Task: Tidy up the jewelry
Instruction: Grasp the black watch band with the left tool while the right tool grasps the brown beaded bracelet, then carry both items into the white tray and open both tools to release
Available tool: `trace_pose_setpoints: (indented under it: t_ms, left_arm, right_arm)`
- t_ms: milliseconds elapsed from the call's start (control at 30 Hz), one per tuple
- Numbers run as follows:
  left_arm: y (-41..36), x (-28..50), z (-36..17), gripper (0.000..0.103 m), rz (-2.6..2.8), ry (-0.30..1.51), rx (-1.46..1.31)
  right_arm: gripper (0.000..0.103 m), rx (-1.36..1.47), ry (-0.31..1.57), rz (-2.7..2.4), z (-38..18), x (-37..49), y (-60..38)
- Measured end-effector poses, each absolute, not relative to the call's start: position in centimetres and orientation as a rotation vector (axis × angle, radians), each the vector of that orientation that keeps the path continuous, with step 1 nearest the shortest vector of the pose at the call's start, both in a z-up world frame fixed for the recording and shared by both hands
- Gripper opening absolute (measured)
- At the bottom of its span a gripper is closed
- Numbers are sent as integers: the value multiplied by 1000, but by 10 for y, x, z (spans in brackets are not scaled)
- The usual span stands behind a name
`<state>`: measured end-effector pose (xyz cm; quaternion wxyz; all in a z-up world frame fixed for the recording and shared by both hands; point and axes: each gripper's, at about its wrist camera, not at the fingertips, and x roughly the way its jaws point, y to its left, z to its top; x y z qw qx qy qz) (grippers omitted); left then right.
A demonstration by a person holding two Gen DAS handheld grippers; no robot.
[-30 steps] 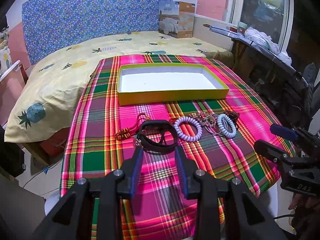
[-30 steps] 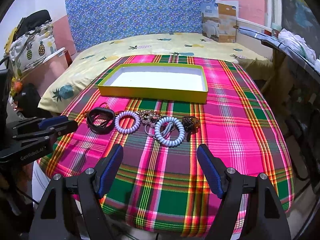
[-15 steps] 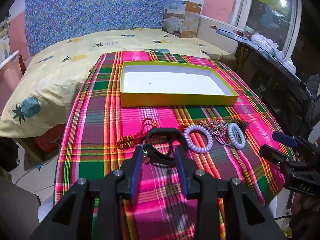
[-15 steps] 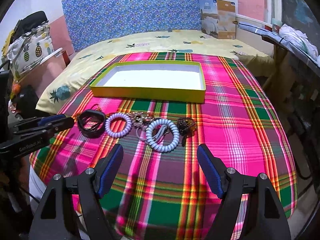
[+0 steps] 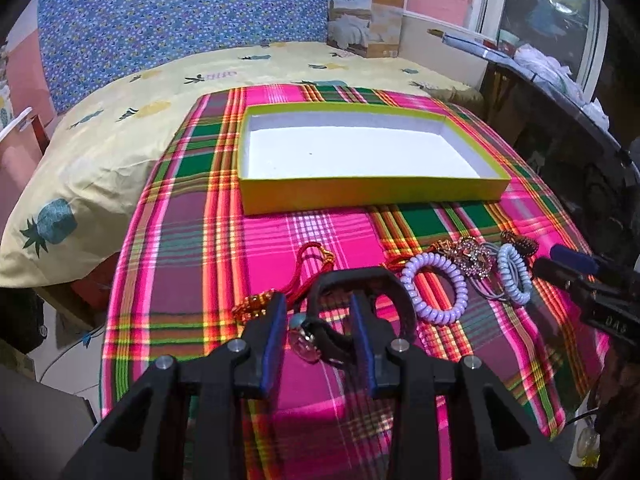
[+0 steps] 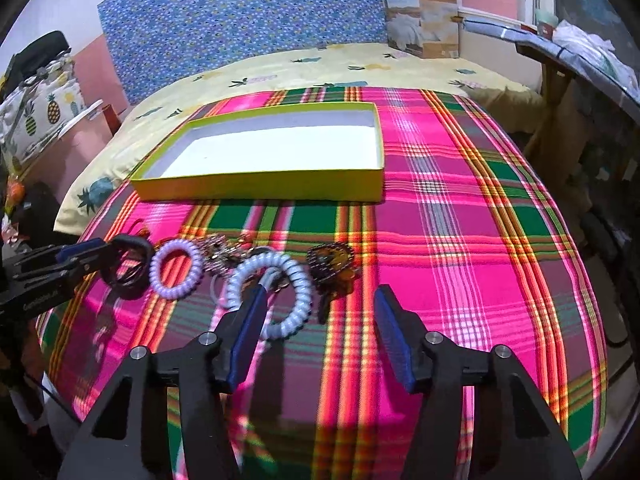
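Observation:
A yellow-walled box point(image 5: 372, 191) with a white floor sits empty on the plaid cloth; it also shows in the right wrist view point(image 6: 260, 188). My left gripper point(image 5: 318, 320) is shut on a black watch point(image 5: 384, 284) and holds it just above the cloth. Beside it lie a red-gold bracelet point(image 5: 308, 260), a purple coil band point(image 5: 434, 292), a rhinestone piece point(image 5: 472, 258) and a pale blue coil band point(image 5: 514, 274). My right gripper point(image 6: 318, 316) is open above the pale blue coil band point(image 6: 280, 284) and a brown hair clip point(image 6: 332, 262).
The plaid cloth point(image 6: 460, 240) covers a small table with edges at the left, right and front. A bed with a yellow pineapple sheet point(image 5: 132, 120) lies behind. A dark desk point(image 5: 560, 92) stands at the right. A cardboard box point(image 5: 366, 20) stands at the bed's far end.
My left gripper closed in on the black watch and lifted it slightly. My right gripper moved forward and down toward the pale blue coil band and the brown clip.

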<state>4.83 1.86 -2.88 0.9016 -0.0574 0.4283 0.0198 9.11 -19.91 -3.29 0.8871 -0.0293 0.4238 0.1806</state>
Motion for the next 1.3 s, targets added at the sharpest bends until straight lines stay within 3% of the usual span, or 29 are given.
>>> trace_pose_setpoints:
  t_ms: [300, 533, 1300]
  left_arm:
    - [13, 55, -29, 24, 28, 881, -70]
    - [16, 52, -27, 17, 14, 871, -83]
    - [18, 44, -1, 16, -18, 826, -149]
  right_arm:
    - [46, -30, 907, 382, -43, 113, -205]
    - [25, -28, 909, 394, -46, 118, -203]
    - [24, -12, 836, 372, -17, 101, -221]
